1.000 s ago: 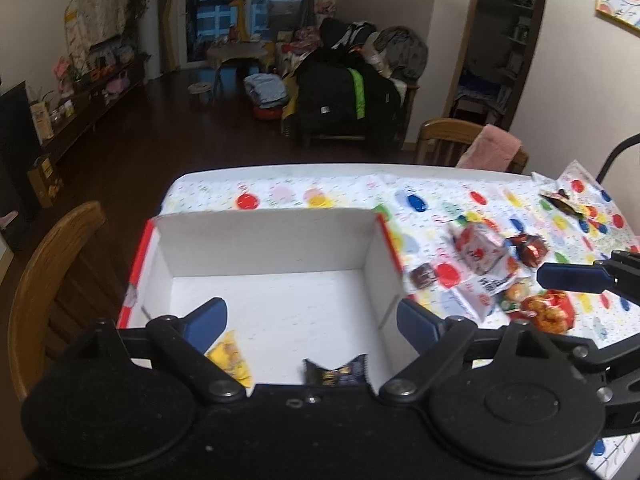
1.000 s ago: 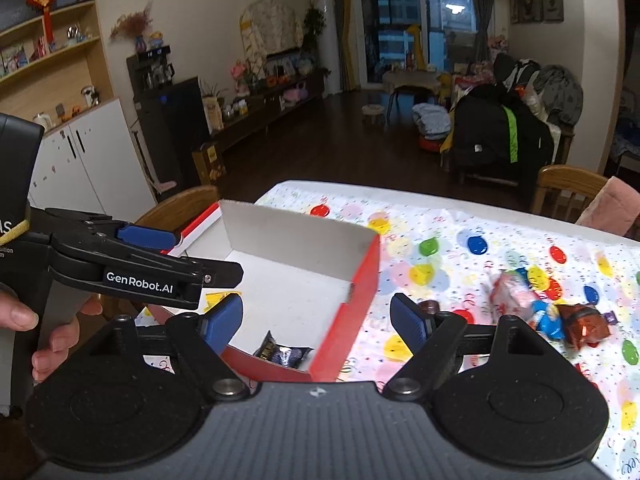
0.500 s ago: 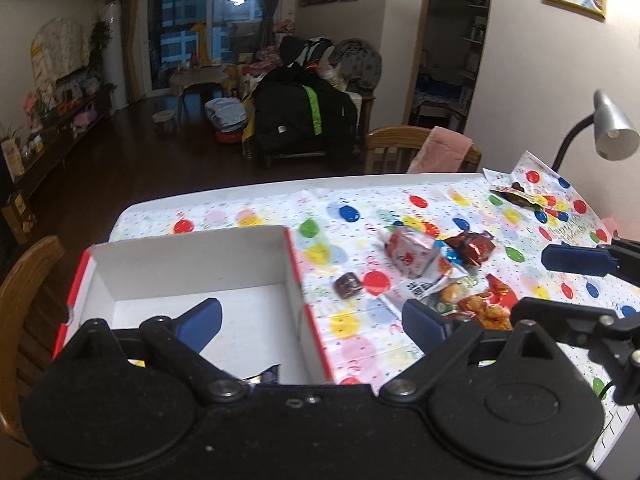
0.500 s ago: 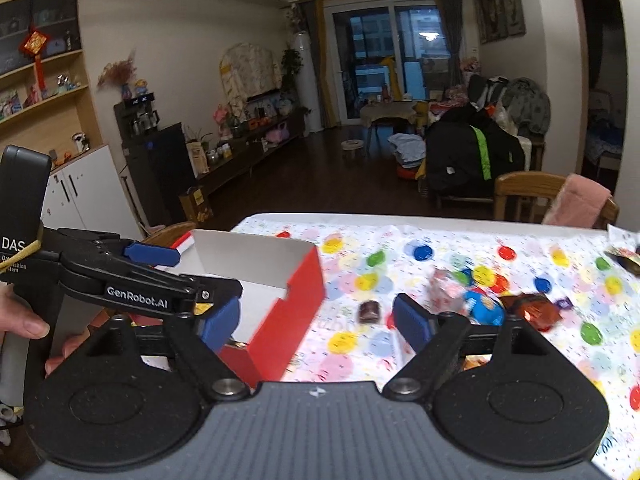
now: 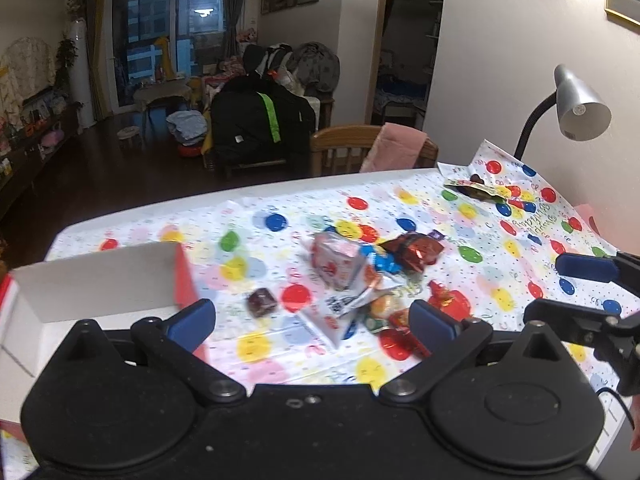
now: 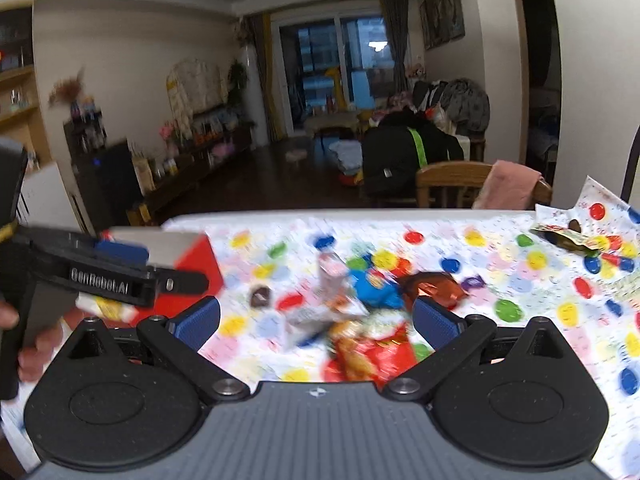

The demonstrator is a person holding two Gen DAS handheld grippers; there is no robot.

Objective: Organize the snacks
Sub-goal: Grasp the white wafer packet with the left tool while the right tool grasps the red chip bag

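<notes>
Both pairs of jaws are opening and are seen spread wide, with nothing pinched or touched by the blue pads: the left gripper (image 5: 311, 318) is held above the table (image 5: 160, 216) with the snack pile (image 5: 356, 280) seen beyond its gap, and the right gripper (image 6: 316, 318) is held over the same pile (image 6: 360, 320), which is blurred in its view. The pile is made up of a white-and-red packet (image 5: 334, 264), a brown foil packet (image 5: 416, 250), a red bag (image 5: 448, 304) and a small dark candy (image 5: 261, 302) lying apart toward the box (image 5: 96, 280). The box stands at the table's left edge, well left of both grippers. One more wrapper (image 5: 476, 191) lies near the far right corner by the lamp (image 5: 580, 106). Open cloth is left between the box and the pile, and behind the pile up to the far edge. Compared with a second ago, both views have been swung from the box to the pile, and the jaws are set wider
</notes>
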